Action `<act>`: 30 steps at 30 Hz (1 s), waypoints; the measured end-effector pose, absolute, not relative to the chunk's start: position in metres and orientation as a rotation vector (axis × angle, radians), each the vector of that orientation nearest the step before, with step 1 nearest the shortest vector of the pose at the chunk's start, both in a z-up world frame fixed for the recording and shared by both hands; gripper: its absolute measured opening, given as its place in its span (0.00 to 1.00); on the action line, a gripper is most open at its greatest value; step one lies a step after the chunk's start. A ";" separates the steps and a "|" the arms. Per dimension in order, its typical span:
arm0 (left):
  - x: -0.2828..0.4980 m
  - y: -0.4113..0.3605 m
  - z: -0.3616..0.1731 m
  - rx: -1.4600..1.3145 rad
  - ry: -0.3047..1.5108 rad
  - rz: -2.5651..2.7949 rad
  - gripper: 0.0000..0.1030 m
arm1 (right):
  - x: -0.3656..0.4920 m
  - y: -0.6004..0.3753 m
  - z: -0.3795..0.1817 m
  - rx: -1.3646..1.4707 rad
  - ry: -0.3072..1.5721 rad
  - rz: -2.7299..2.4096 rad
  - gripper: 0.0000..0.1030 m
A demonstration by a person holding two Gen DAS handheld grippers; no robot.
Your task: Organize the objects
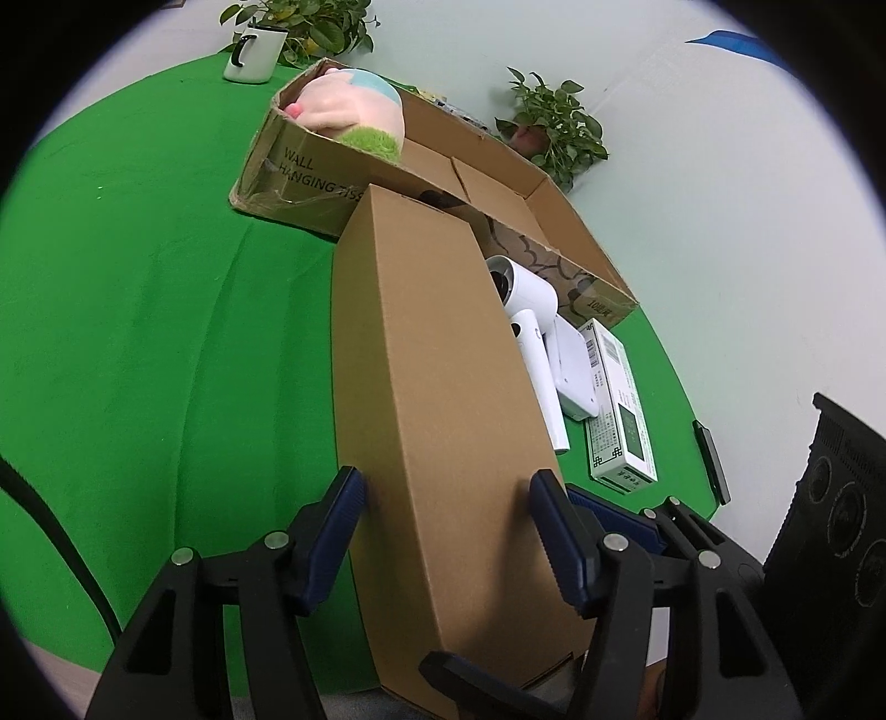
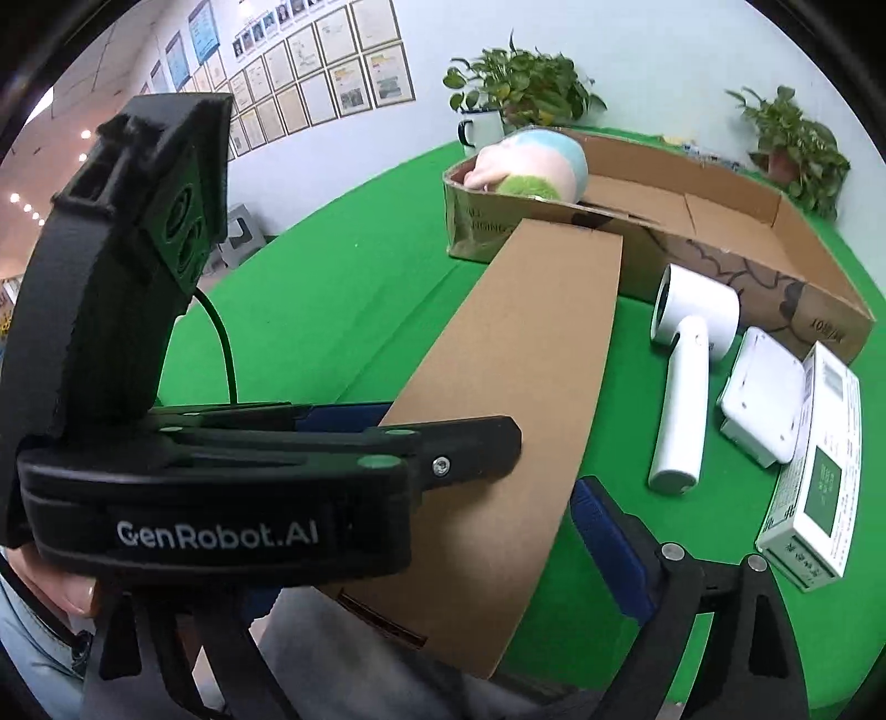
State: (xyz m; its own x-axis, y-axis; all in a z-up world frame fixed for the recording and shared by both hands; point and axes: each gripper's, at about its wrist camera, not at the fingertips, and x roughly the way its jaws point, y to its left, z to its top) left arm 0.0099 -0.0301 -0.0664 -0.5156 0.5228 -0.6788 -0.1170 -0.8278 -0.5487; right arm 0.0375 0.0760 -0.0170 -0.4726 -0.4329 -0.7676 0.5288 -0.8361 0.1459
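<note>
A long brown cardboard box (image 1: 432, 387) lies lengthwise on the green table, its far end against the big open carton (image 1: 498, 183). My left gripper (image 1: 448, 493) is shut on the near part of the long box, blue pads on both sides. In the right wrist view the same long box (image 2: 526, 360) runs from the near edge to the carton (image 2: 720, 221). My right gripper (image 2: 421, 531) stands wide around the long box's near end; its right finger (image 2: 603, 531) is beside the box, its left finger is hidden behind the left gripper's body (image 2: 221, 498).
A plush toy (image 1: 354, 111) lies in the carton's left end. A white hair dryer (image 2: 686, 360), a white device (image 2: 764, 399) and a white-green packet (image 2: 819, 471) lie right of the long box. A mug (image 1: 252, 52) and potted plants (image 1: 554, 122) stand at the back.
</note>
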 end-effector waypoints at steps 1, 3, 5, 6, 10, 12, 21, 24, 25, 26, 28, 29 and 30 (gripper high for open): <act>0.009 -0.031 -0.067 -1.277 -0.632 2.360 0.60 | 0.036 0.079 -0.017 1.149 0.129 -2.293 0.88; 0.009 -0.034 -0.066 -1.277 -0.639 2.366 0.60 | 0.036 0.083 -0.018 1.147 0.086 -2.298 0.80; 0.010 -0.041 -0.066 -1.269 -0.669 2.378 0.60 | 0.029 0.096 -0.016 1.165 -0.003 -2.311 0.57; 0.011 -0.046 -0.067 -1.268 -0.693 2.380 0.60 | 0.022 0.103 -0.018 1.195 -0.079 -2.266 0.52; 0.012 -0.053 -0.069 -1.271 -0.703 2.372 0.59 | 0.017 0.112 -0.024 1.217 -0.172 -2.224 0.53; 0.014 -0.045 -0.064 -1.253 -0.658 2.367 0.52 | 0.020 0.105 -0.024 1.216 -0.123 -2.233 0.62; 0.009 -0.019 -0.044 -1.183 -0.576 2.349 0.49 | 0.035 0.115 -0.021 1.206 -0.046 -2.251 0.86; 0.007 -0.009 -0.044 -1.191 -0.543 2.342 0.49 | 0.041 0.114 -0.020 1.205 0.063 -2.299 0.91; 0.006 -0.007 -0.045 -1.196 -0.546 2.333 0.49 | 0.047 0.115 -0.019 1.208 0.092 -2.311 0.93; 0.006 -0.005 -0.046 -1.201 -0.550 2.322 0.49 | 0.047 0.114 -0.020 1.212 0.127 -2.328 0.94; 0.006 -0.003 -0.049 -1.221 -0.531 2.310 0.49 | 0.048 0.110 -0.023 1.205 0.198 -2.370 0.94; 0.007 -0.003 -0.051 -1.227 -0.541 2.302 0.49 | 0.047 0.110 -0.024 1.204 0.203 -2.378 0.92; 0.008 -0.004 -0.053 -1.234 -0.550 2.292 0.49 | 0.048 0.111 -0.025 1.191 0.210 -2.396 0.90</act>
State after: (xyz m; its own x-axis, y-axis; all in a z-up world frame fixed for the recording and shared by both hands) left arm 0.0080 -0.0044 -0.0528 -0.4809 0.5795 -0.6580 -0.2175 -0.8059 -0.5507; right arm 0.0477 0.1106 -0.0252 -0.5234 -0.3287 -0.7861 0.4605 -0.8854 0.0637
